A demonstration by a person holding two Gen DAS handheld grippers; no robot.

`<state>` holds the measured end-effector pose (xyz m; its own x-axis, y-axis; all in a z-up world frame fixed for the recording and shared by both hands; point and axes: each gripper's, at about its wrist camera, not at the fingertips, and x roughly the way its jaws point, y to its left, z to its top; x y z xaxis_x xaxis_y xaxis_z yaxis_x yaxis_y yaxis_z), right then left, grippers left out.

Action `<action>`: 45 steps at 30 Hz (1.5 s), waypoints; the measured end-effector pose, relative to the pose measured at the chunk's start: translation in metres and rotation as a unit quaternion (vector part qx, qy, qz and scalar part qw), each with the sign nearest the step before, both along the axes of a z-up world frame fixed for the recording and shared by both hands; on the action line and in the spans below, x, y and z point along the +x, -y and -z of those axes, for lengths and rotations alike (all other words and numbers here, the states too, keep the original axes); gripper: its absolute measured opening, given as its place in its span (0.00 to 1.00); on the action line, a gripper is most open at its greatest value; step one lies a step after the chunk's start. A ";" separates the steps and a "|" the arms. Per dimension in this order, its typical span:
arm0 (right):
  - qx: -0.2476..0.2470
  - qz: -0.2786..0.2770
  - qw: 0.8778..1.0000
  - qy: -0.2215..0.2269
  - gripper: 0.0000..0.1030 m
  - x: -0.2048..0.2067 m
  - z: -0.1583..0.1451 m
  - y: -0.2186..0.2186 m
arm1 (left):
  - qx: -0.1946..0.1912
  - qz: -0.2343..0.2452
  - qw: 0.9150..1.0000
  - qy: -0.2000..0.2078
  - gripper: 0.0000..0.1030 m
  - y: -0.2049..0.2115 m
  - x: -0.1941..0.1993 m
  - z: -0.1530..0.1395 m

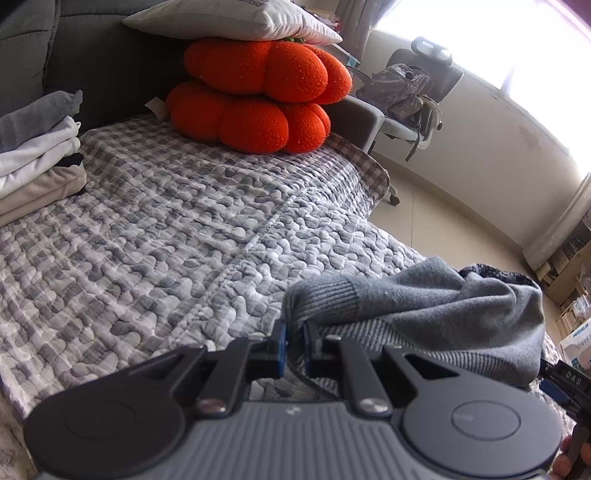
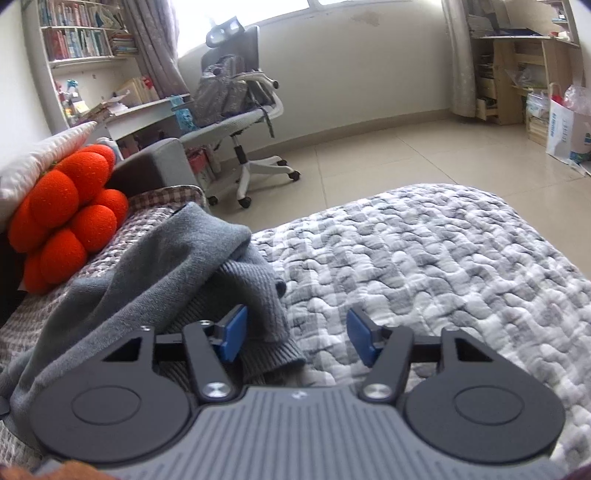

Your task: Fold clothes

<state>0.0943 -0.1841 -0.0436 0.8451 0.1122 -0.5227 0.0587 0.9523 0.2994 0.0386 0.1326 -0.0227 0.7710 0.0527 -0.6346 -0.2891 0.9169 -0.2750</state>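
While the folded stack of clothes (image 1: 37,147) sits at the far left edge of the left wrist view, beside two orange pumpkin cushions (image 1: 258,96) under a white pillow (image 1: 229,18), the grey sweater (image 1: 424,302) lies bunched at the lower right on the quilted bed cover (image 1: 147,229). At bottom centre the left claw (image 1: 294,343) is nearly closed, its blue pads pinching the ribbed cuff or hem of that sweater. The knit looks soft, limp and fairly light, so it will likely sag and drag rather than hold a shape; the thicker ribbed bands seem the surest places to grip. In the right wrist view the sweater (image 2: 177,266) spreads across the left half of the frame, showing a long loose fold that the other camera hides. Further right, the right claw (image 2: 295,336) stands about half open with nothing gripped; a ribbed edge lies just inside its left pad (image 2: 232,332). Only this view shows the office chair's wheeled base (image 2: 258,173) and the bookshelves (image 2: 74,37).
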 end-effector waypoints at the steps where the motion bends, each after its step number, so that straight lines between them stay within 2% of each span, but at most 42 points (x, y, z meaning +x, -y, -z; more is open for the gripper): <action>1: 0.003 -0.005 1.000 0.000 0.43 0.000 0.001 0.000 | 0.004 0.001 1.000 0.000 0.09 0.001 0.000 0.000; 2: 0.009 -0.010 1.000 -0.001 0.29 0.000 0.001 0.001 | 0.008 0.002 1.000 0.000 0.09 0.003 0.001 0.001; 3: 0.015 -0.016 1.000 -0.002 0.04 0.000 0.001 0.003 | 0.012 0.004 1.000 0.000 0.09 0.004 0.001 0.001; 11: 0.043 -0.009 0.999 0.015 0.05 -0.023 -0.019 0.015 | 0.011 0.000 1.000 0.008 0.09 0.005 -0.010 -0.007; 24: 0.014 -0.012 0.999 0.051 0.04 -0.077 -0.059 0.031 | 0.010 0.032 0.999 0.025 0.09 0.012 -0.043 -0.033; 33: -0.010 -0.016 0.998 0.056 0.04 -0.110 -0.071 0.043 | 0.019 0.105 0.994 0.003 0.08 0.026 -0.070 -0.050; 39: -0.019 -0.024 0.998 0.048 0.04 -0.126 -0.076 0.051 | -0.004 0.139 0.990 -0.015 0.08 0.026 -0.088 -0.054; 45: -0.021 -0.036 0.998 0.044 0.04 -0.151 -0.082 0.062 | 0.011 0.177 0.984 -0.022 0.08 0.029 -0.112 -0.061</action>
